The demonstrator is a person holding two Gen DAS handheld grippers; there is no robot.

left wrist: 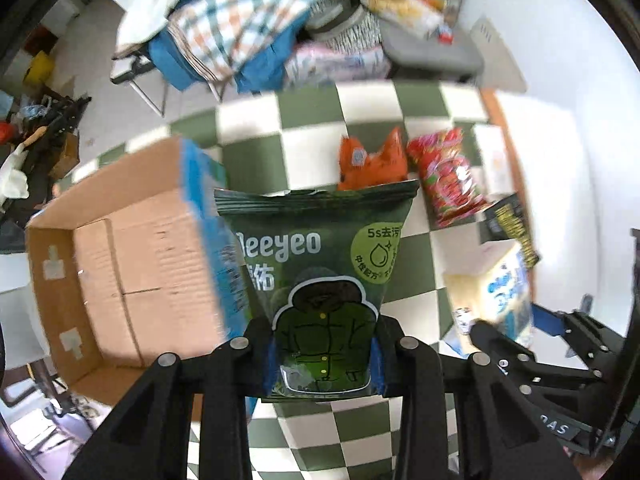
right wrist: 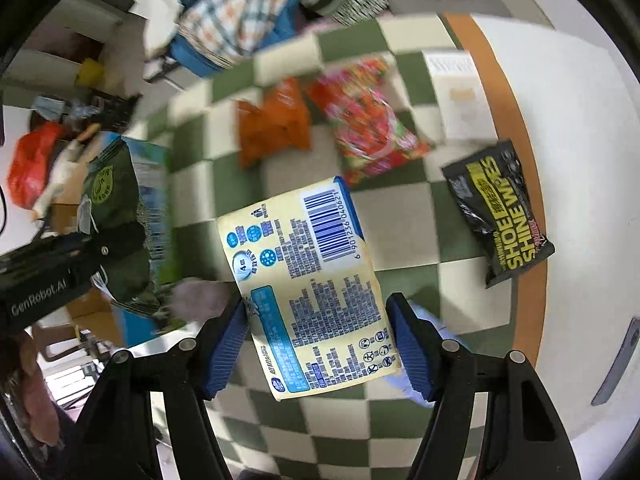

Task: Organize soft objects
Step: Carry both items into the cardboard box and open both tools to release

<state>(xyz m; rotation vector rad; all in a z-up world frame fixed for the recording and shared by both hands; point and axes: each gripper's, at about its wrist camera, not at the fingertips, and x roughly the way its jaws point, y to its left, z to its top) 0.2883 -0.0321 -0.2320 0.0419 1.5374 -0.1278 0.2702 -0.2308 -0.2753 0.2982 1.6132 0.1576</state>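
- Green-and-white checkered cloth (right wrist: 400, 216) covers the table beneath both claws; an open cardboard box (left wrist: 120, 272) sits to the left of the left gripper (left wrist: 324, 354)
- Left gripper is clenched on the green wipes pack (left wrist: 320, 272) near its bottom seam; the pack stands upright, long axis running away from the jaws
- Right gripper (right wrist: 318, 342) grasps the pale yellow tissue pack (right wrist: 308, 280) across its width, barcode end pointing ahead
- Both packs look light, soft and slick-filmed, so I judge a mid-body pinch safest
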